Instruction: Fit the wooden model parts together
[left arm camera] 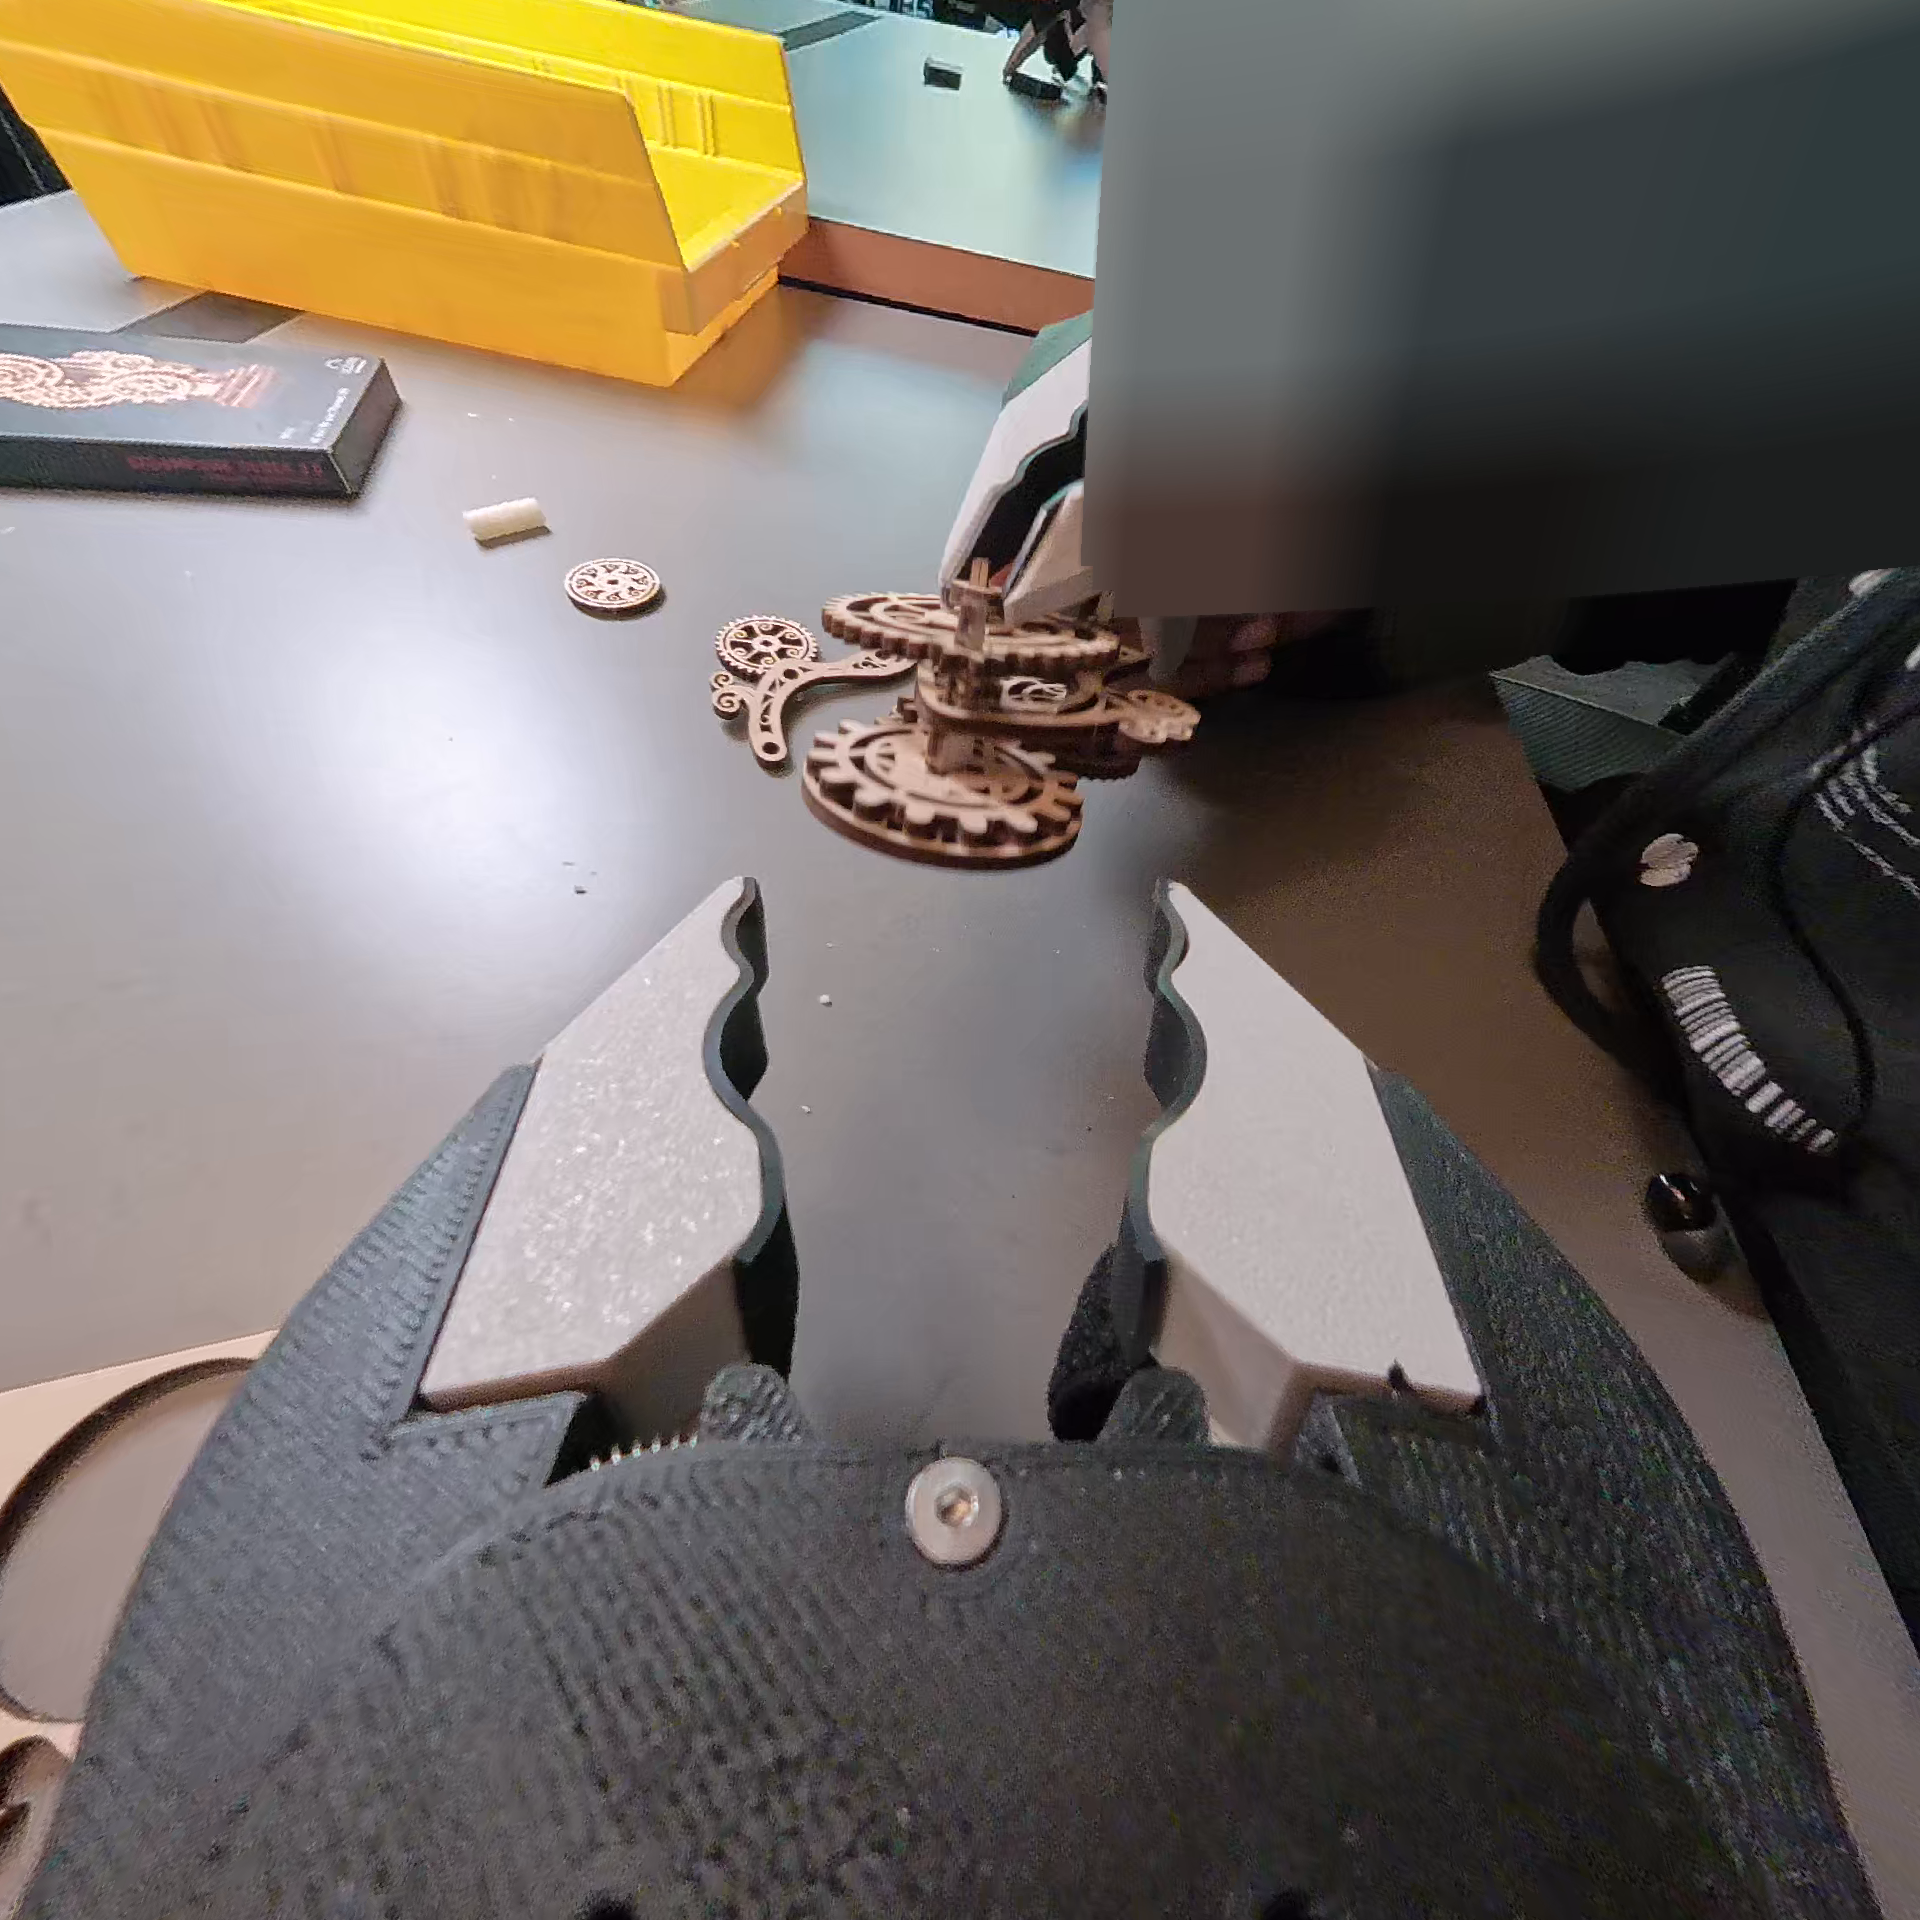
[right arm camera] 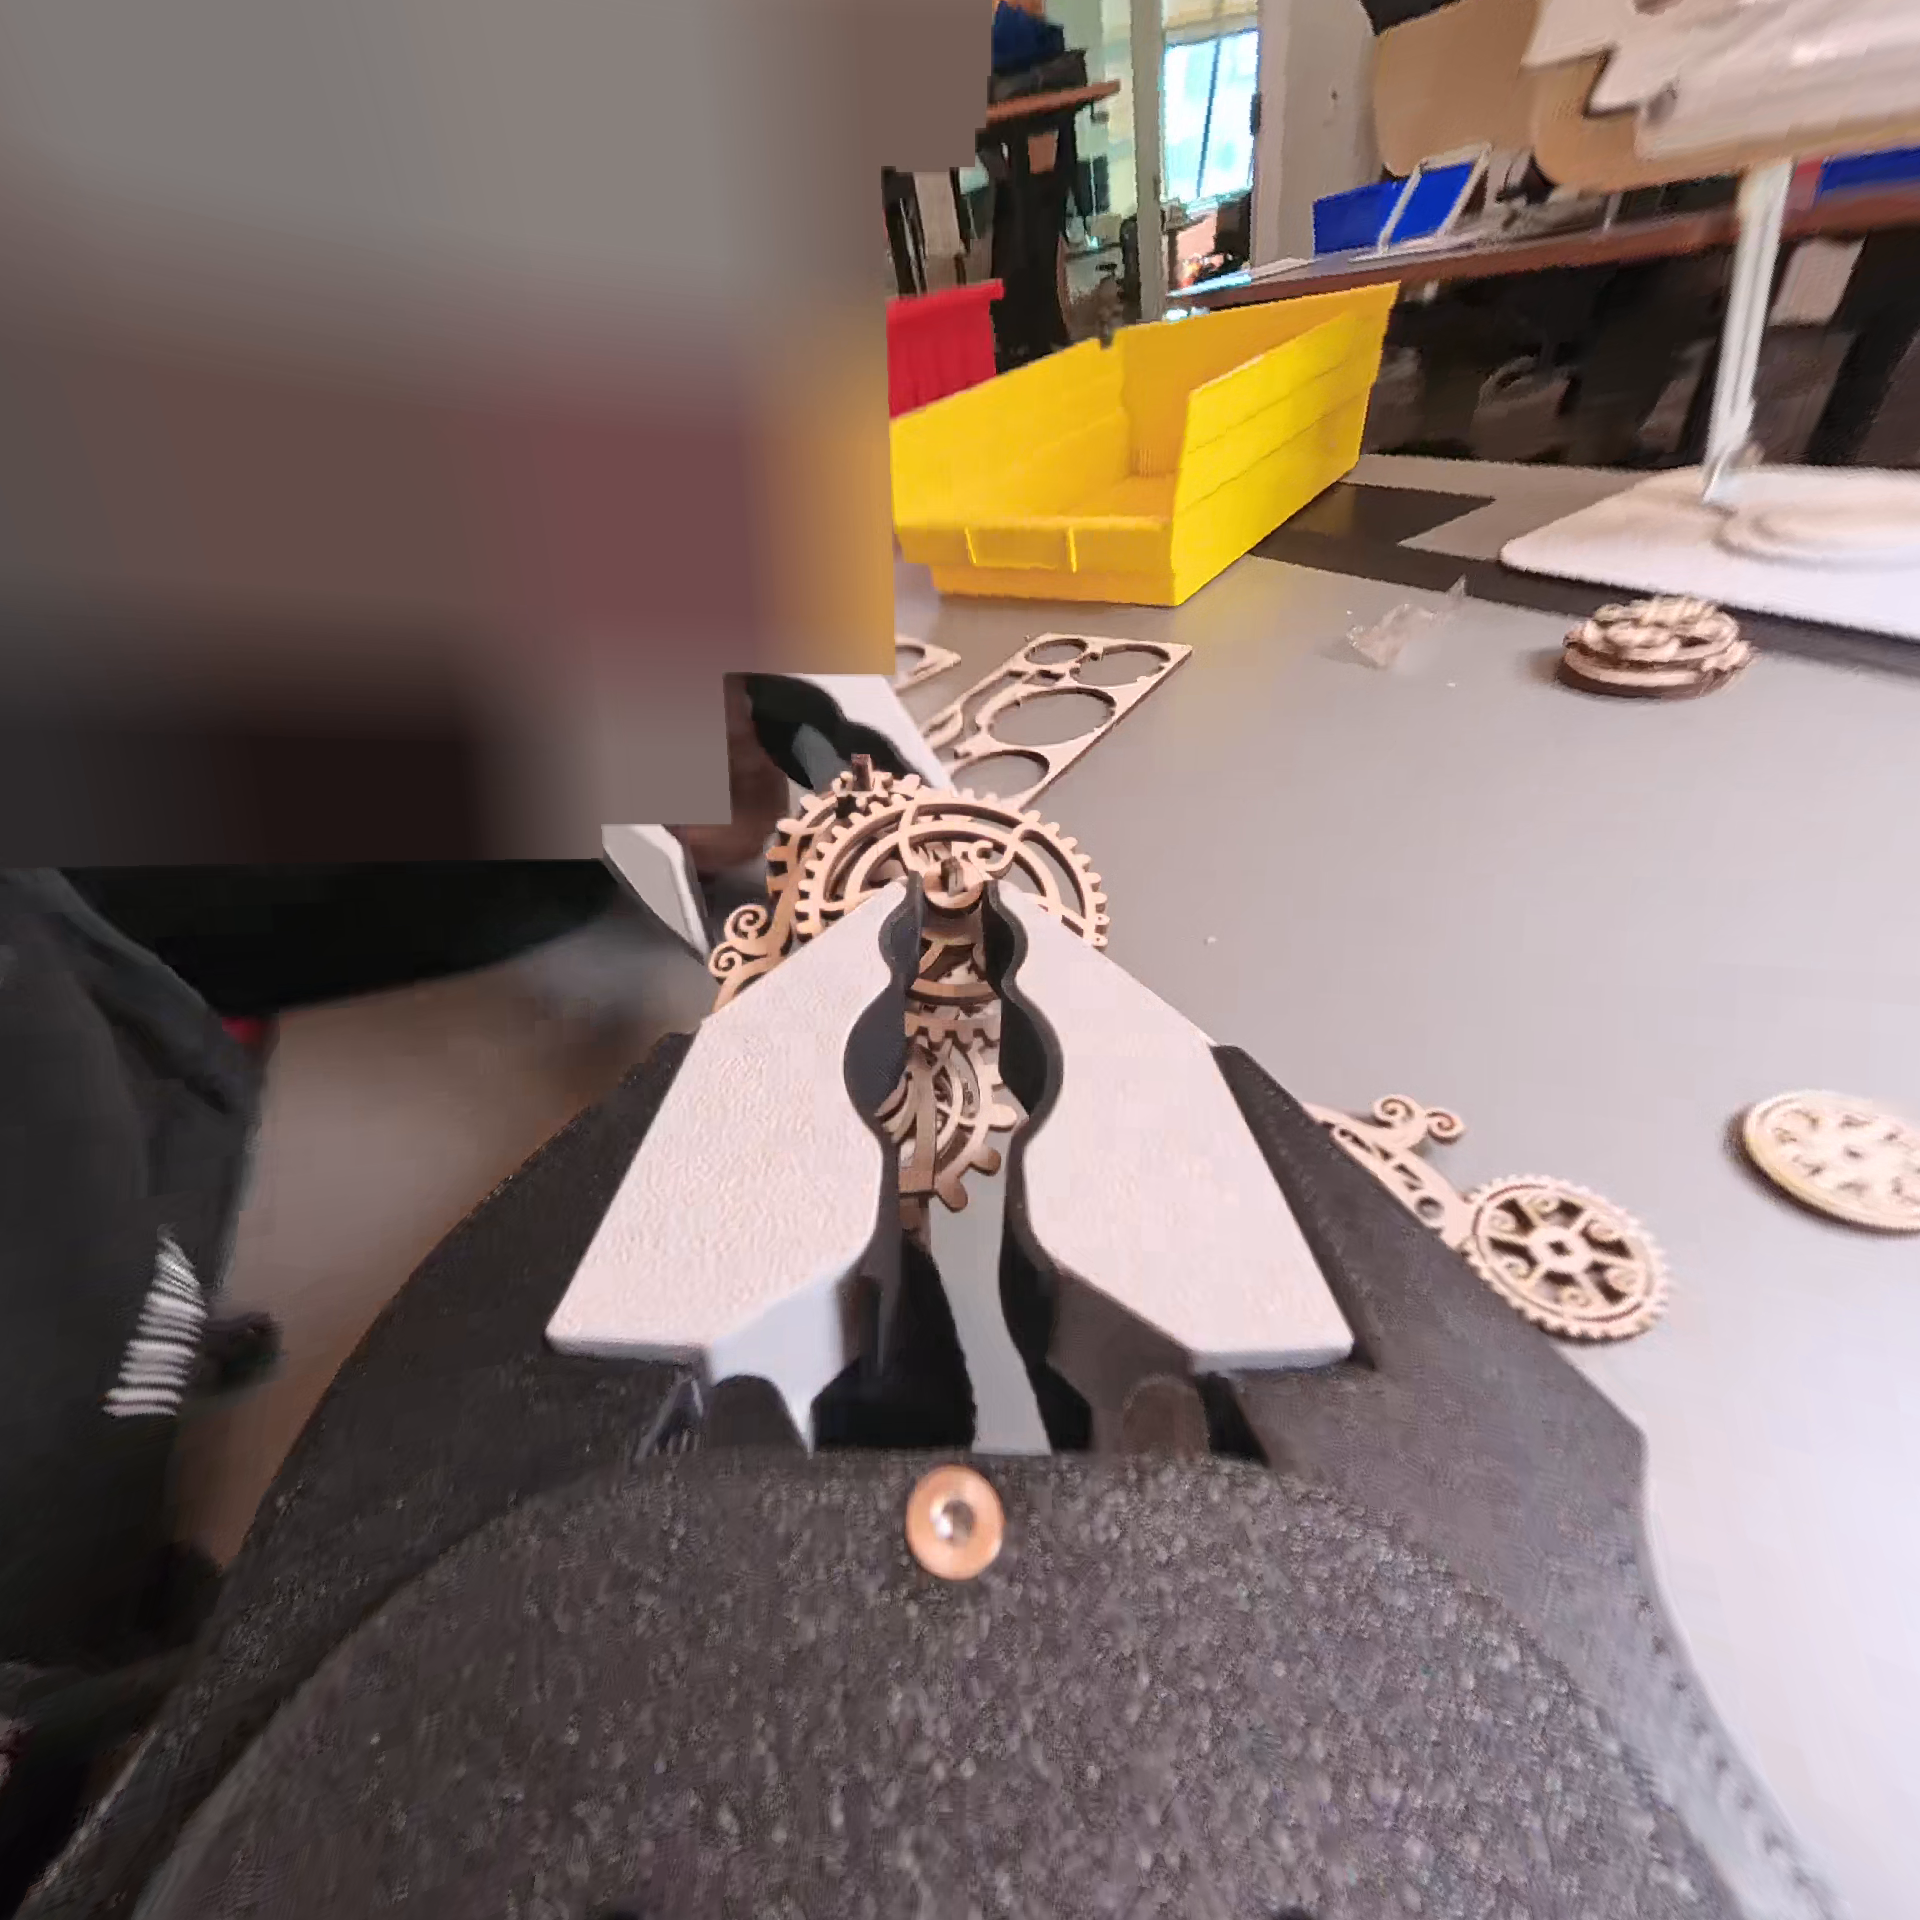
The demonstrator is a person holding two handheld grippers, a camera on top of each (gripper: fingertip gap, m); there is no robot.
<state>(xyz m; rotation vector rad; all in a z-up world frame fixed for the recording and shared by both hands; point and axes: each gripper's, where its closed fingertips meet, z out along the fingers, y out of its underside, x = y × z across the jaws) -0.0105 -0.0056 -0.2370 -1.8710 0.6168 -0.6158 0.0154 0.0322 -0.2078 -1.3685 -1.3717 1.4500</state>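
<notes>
The wooden gear model (left arm camera: 940, 790) is a stack of toothed wheels on a central shaft. In the left wrist view it sits just past my left gripper (left arm camera: 956, 904), which is open and empty, with bare table between its fingers. My right gripper (right arm camera: 951, 899) is shut on the hub at the shaft of the gear model (right arm camera: 997, 852). In the left wrist view the right gripper (left arm camera: 971, 592) comes down onto the model's top from the upper right. The left gripper's fingers (right arm camera: 657, 873) show spread apart behind the model in the right wrist view.
A loose curved arm with a small gear (left arm camera: 769, 675) (right arm camera: 1538, 1247), a round wooden disc (left arm camera: 613, 587) (right arm camera: 1834, 1158) and a white stub (left arm camera: 504, 517) lie nearby. A yellow bin (left arm camera: 416, 208) (right arm camera: 1143, 468), a black box (left arm camera: 187, 416), a cut-out wooden sheet (right arm camera: 1049, 707) and another gear stack (right arm camera: 1652, 649) stand farther off. A black bag (left arm camera: 1766, 935) is at the right edge. Spacing between my two grippers at the tips: around 6 cm.
</notes>
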